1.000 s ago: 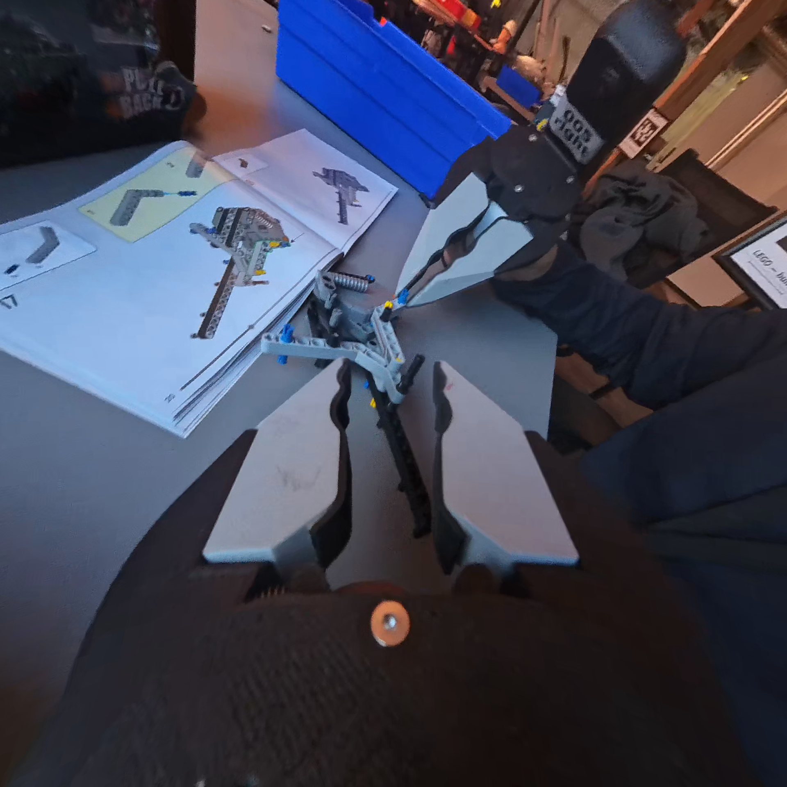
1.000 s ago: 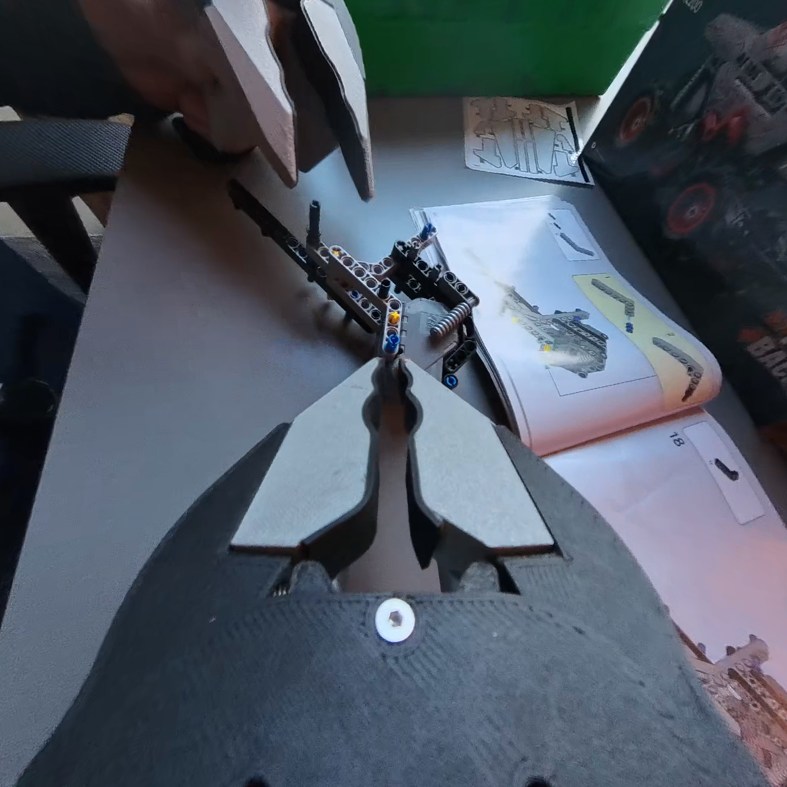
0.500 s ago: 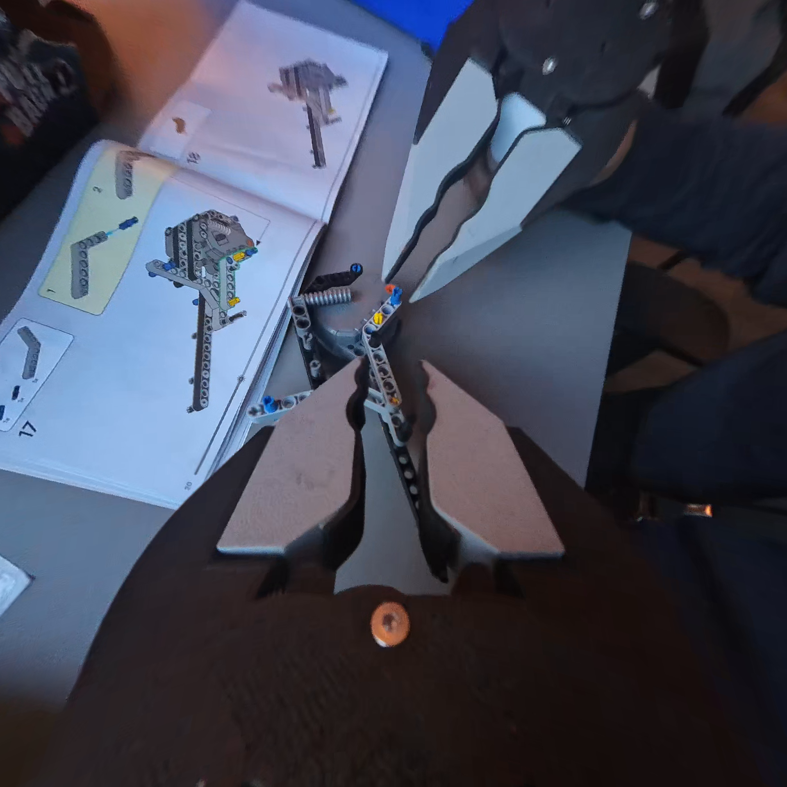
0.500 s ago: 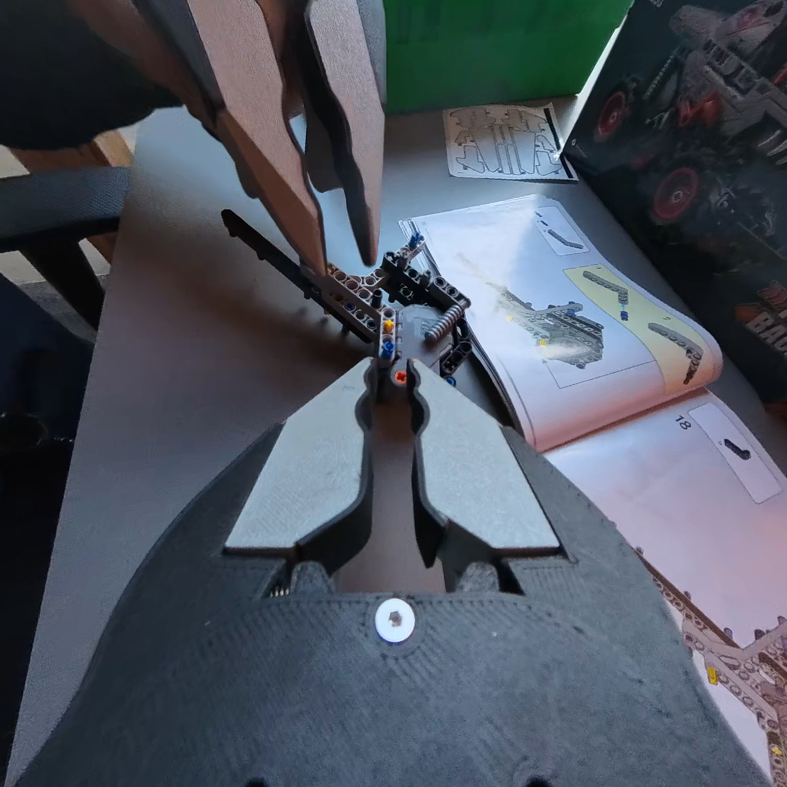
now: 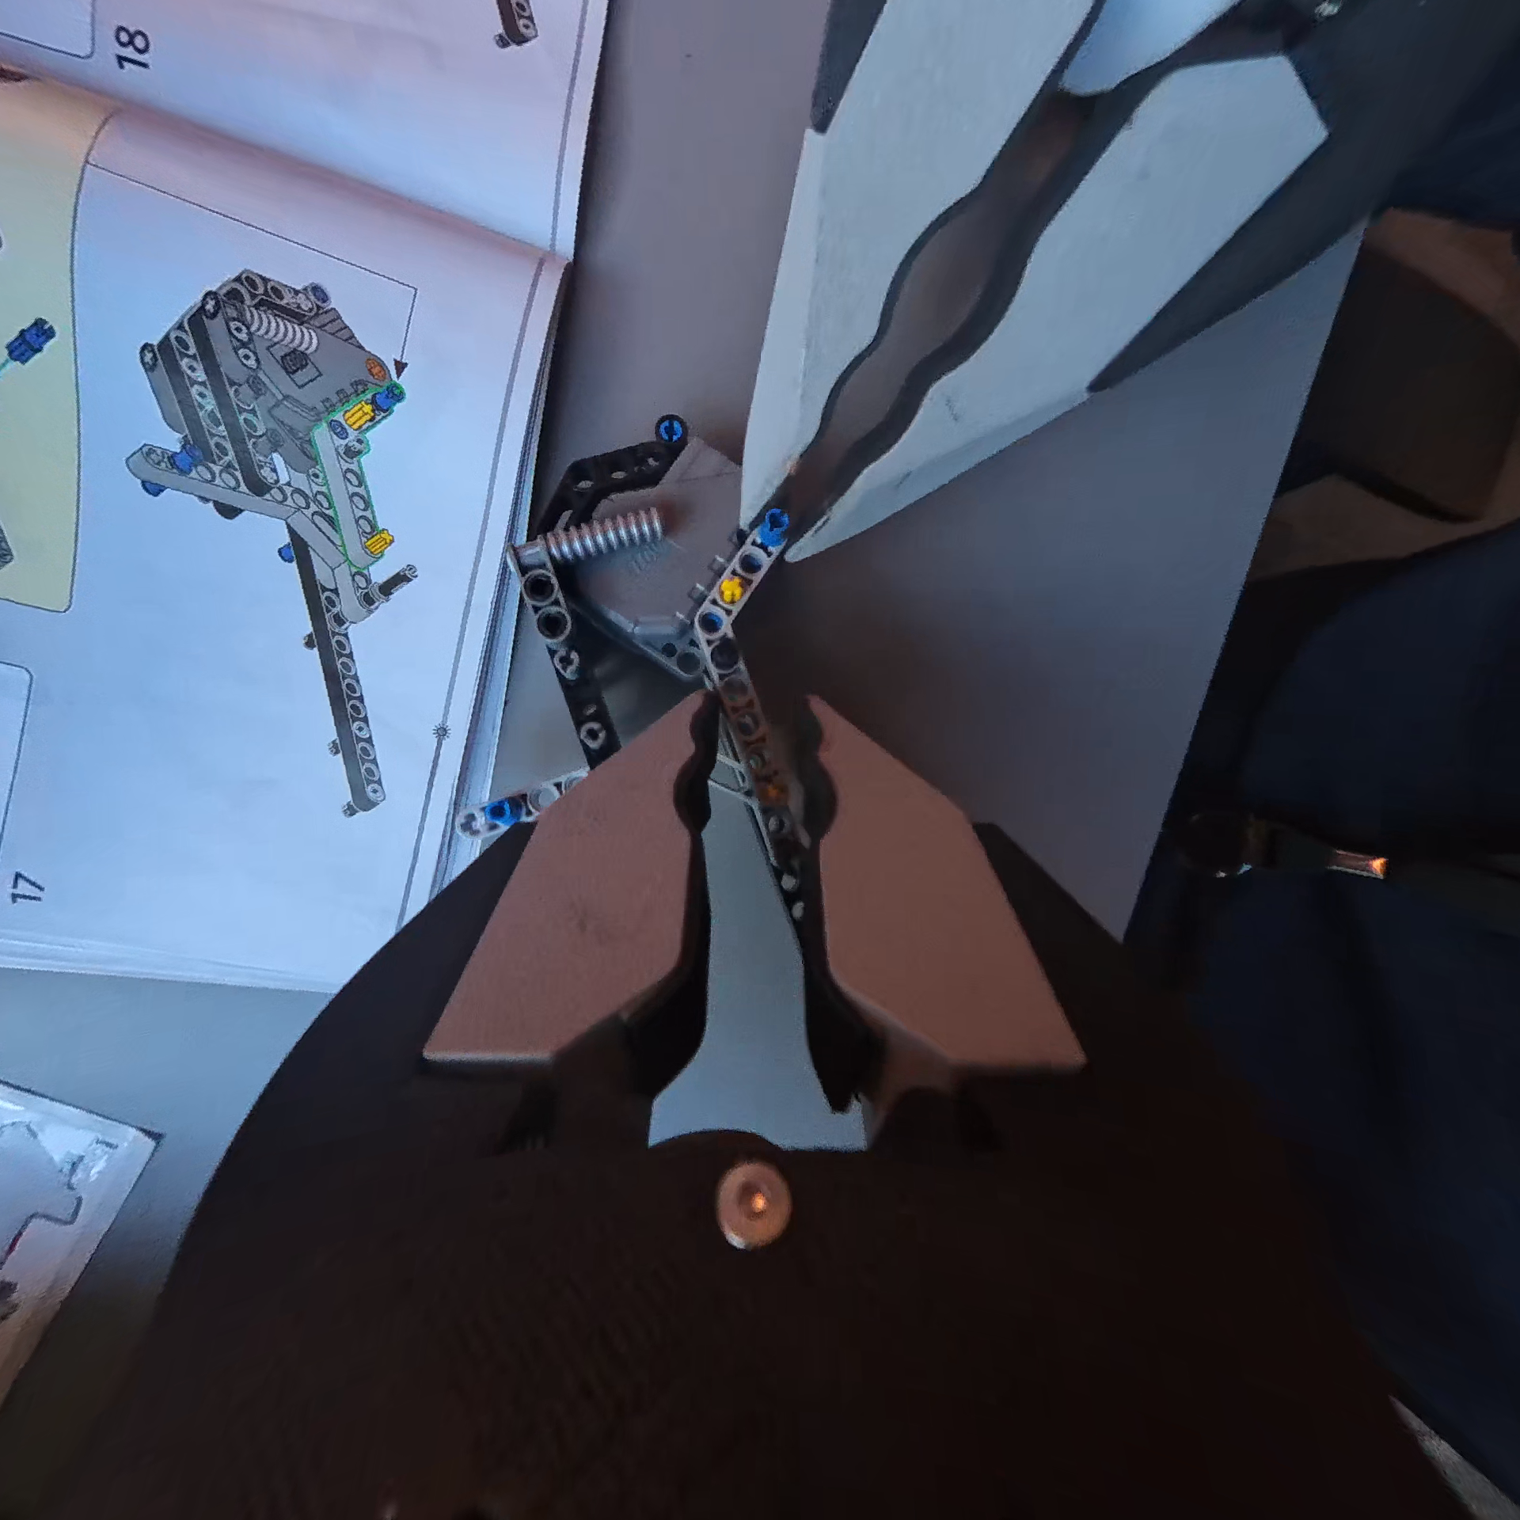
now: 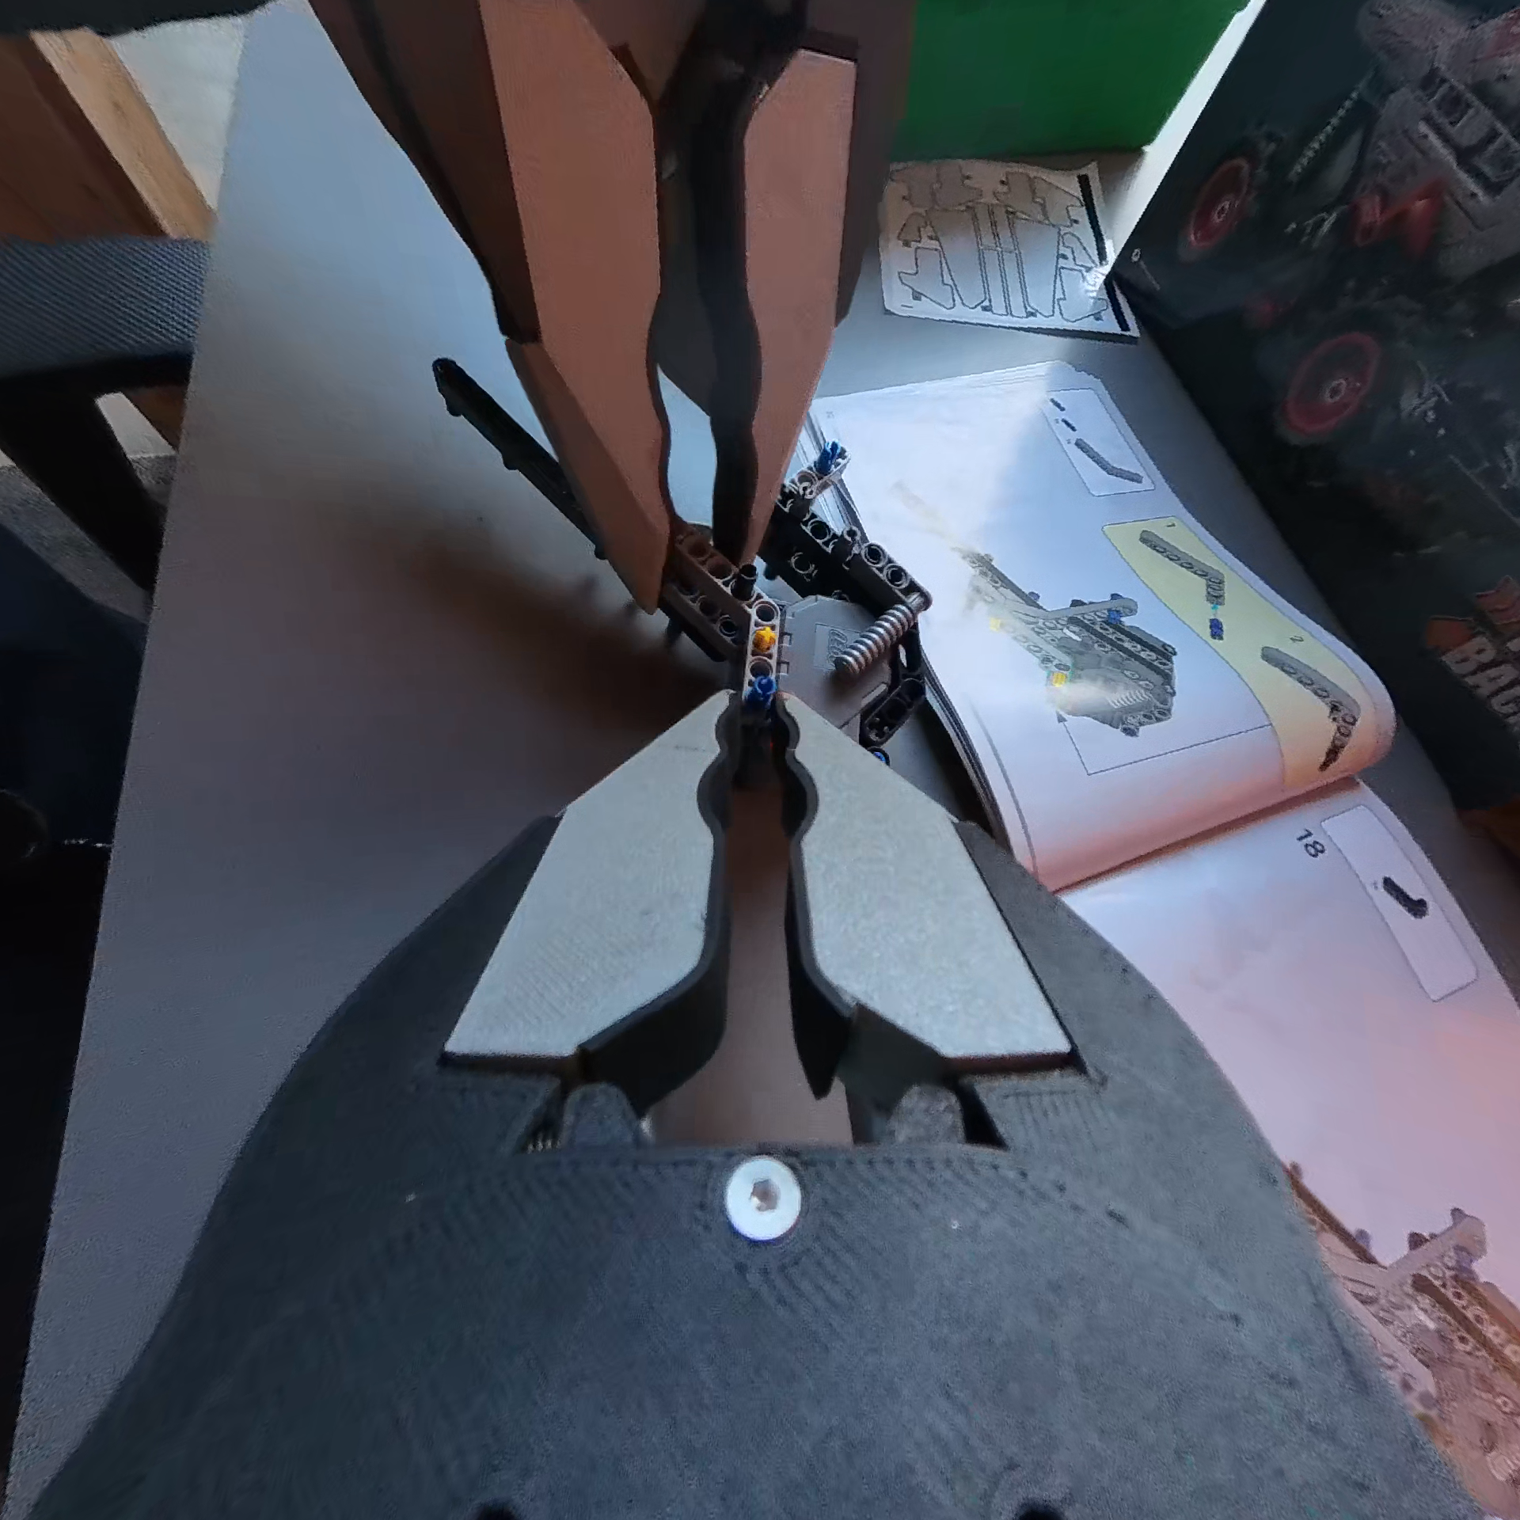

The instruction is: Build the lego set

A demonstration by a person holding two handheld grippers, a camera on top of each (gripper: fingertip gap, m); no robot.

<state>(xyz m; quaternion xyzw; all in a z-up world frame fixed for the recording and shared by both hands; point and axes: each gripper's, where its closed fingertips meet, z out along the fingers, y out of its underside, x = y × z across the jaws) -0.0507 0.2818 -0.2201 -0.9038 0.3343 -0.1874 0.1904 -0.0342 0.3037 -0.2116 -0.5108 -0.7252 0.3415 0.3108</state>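
Lego assembly of grey and black perforated plastic beams (image 5: 650,609) lies flat on the grey tabletop (image 5: 1028,658), right against the edge of the open white instruction booklet (image 5: 271,576). A long black beam (image 6: 502,444) runs out from it as a tail, and a bent light-grey beam (image 5: 736,600) carries a yellow pin and blue pins. A silver coil spring (image 5: 613,535) lies across a flat grey panel at its middle, with a black angled beam (image 5: 600,481) framing the far side.

Around the grey beam where it joins the tail, the left gripper (image 5: 753,724) has its two pale fingers slightly apart; whether they pinch the beam cannot be told. The right gripper (image 6: 757,724) has its grey fingers drawn close together around the blue-pinned end of the same beam, seemingly clamped on it.

A white sticker sheet (image 6: 999,251), a dark picture box (image 6: 1349,271) and a green bin (image 6: 1053,74) sit beyond the booklet.
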